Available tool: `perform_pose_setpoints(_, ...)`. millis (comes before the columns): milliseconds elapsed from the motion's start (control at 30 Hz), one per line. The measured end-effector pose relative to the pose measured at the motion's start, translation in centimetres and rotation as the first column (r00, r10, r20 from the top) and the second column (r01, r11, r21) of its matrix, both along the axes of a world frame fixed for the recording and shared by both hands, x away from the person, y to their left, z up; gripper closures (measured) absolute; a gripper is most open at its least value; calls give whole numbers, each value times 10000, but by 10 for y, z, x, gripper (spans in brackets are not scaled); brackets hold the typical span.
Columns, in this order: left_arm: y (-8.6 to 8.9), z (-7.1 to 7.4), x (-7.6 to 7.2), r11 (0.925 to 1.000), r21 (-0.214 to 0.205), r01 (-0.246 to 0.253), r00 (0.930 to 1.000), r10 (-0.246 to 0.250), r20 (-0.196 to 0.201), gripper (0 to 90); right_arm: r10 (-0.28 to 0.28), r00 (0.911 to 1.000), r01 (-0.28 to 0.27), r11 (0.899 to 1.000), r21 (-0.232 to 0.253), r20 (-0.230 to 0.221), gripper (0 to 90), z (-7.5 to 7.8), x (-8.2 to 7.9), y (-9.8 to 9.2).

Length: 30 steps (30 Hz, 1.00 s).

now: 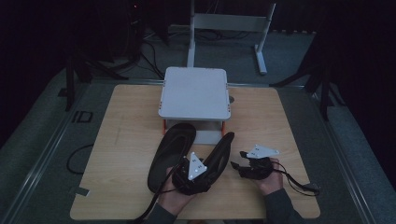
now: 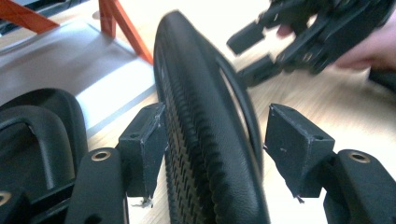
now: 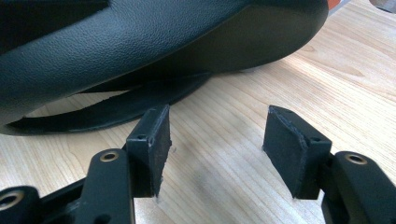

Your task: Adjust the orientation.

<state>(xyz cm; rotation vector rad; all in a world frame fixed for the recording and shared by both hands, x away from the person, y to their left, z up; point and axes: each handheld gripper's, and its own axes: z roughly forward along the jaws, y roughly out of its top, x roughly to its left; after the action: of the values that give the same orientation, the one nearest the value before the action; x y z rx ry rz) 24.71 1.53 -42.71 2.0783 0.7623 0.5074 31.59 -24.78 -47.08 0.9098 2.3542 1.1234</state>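
Observation:
Two black sandals lie on the wooden table (image 1: 126,140). One sandal (image 1: 170,149) rests flat, strap up, left of centre. The other sandal (image 1: 223,148) stands tilted on its edge; in the left gripper view its ribbed sole (image 2: 201,102) runs up between the jaws. My left gripper (image 2: 215,140) is open around this sandal, its pads close beside sole and strap without squeezing. From above, the left gripper (image 1: 210,161) sits at the sandal's heel end. My right gripper (image 1: 238,158) is open on the sandal's right with nothing between its pads (image 3: 215,140), facing the sandal's upper side (image 3: 140,42).
A pale grey raised platform (image 1: 194,93) on orange legs (image 2: 121,23) stands at the table's far middle, its base plate (image 2: 70,60) just beyond the sandals' toes. Bare wood lies left and right. Dark floor, cables and a frame stand beyond the table.

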Motion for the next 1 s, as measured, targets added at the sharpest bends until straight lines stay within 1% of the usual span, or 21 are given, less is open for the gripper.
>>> perform_pose_setpoints(67, -1, -6, 3, 9999, 105, -82, 9999, 83, -129, 393, -5, 10000, 5, 10000, -35, 22, 404, 0, 0, 0)
perform_pose_setpoints(100, 0, -8, 4, 9998, 155, -126, 9998, 129, -170, 413, -9, 10000, 10, 10000, -62, 46, 404, 1, 0, -1)
perform_pose_setpoints(167, 4, -10, 6, 9998, 97, -185, 9995, 187, -256, 449, -32, 10000, 32, 10000, -68, 61, 404, 1, 0, -2)
perform_pose_setpoints(200, 6, -10, 6, 9994, 152, -302, 9993, 305, -233, 513, -66, 10000, 66, 10000, -58, 74, 404, 1, 1, -3)
perform_pose_setpoints(233, 10, -10, 8, 9976, 392, -574, 9981, 583, -200, 582, -74, 9999, 74, 10000, -57, 100, 404, 1, 1, -3)
perform_pose_setpoints(267, 12, -10, 10, 9966, 430, -698, 9972, 709, -244, 615, -108, 9999, 109, 9999, -33, 84, 404, 2, 1, -4)
perform_pose_setpoints(333, 21, -11, 15, 9946, 207, -1021, 9940, 1028, -374, 674, -121, 9999, 122, 9999, -41, 122, 404, 2, 1, -5)
perform_pose_setpoints(367, 25, -11, 17, 9949, 29, -1011, 9935, 1011, -517, 678, -132, 9998, 133, 9999, -41, 143, 404, 2, 1, -5)
perform_pose_setpoints(500, 32, -11, 21, 9958, -390, -834, 9934, 800, -828, 686, -316, 9992, 316, 9995, 13, 257, 404, 5, 0, -8)
perform_pose_setpoints(533, 32, -11, 21, 9967, -378, -712, 9940, 678, -853, 688, -415, 9982, 413, 9991, 51, 439, 404, 8, 0, -12)
perform_pose_setpoints(600, 30, -10, 20, 9979, -496, -422, 9958, 380, -832, 688, -547, 9973, 542, 9985, 109, 493, 404, 9, 0, -15)
perform_pose_setpoints(633, 28, -9, 19, 9982, -590, -128, 9961, 75, -882, 688, -722, 9952, 712, 9973, 180, 665, 404, 12, 0, -21)
perform_pose_setpoints(667, 26, -9, 19, 9978, -648, 161, 9952, -223, -951, 688, -722, 9952, 712, 9973, 180, 665, 404, 12, 0, -21)
perform_pose_setpoints(733, 23, -10, 19, 9939, -921, 613, 9907, -718, -1156, 689, -907, 9927, 882, 9955, 334, 798, 403, 16, -1, -26)
perform_pose_setpoints(767, 22, -11, 20, 9903, -1003, 962, 9858, -1088, -1278, 688, -1041, 9900, 1001, 9939, 458, 952, 399, 19, -2, -32)
perform_pose_setpoints(800, 21, -12, 21, 9878, -1042, 1156, 9828, -1290, -1323, 688, -1101, 9885, 1051, 9931, 520, 1041, 399, 21, -3, -35)
perform_pose_setpoints(833, 20, -13, 22, 9866, -1060, 1241, 9818, -1375, -1308, 687, -1168, 9875, 1107, 9919, 616, 1060, 399, 23, -4, -37)
perform_pose_setpoints(867, 21, -15, 23, 9867, -1010, 1274, 9812, -1403, -1323, 687, -1168, 9875, 1107, 9919, 616, 1060, 399, 23, -4, -37)
perform_pose_setpoints(933, 23, -16, 27, 9906, -881, 1045, 9870, -1141, -1130, 687, -1197, 9869, 1123, 9910, 722, 1079, 397, 24, -3, -40)
perform_pose_setpoints(967, 24, -17, 30, 9978, -346, 559, 9952, -584, -781, 687, -1176, 9877, 1109, 9915, 685, 1032, 397, 23, -3, -39)
perform_pose_setpoints(1000, 24, -17, 30, 9978, -346, 559, 9952, -584, -781, 669, -1176, 9877, 1109, 9915, 685, 1032, 397, 23, -3, -39)
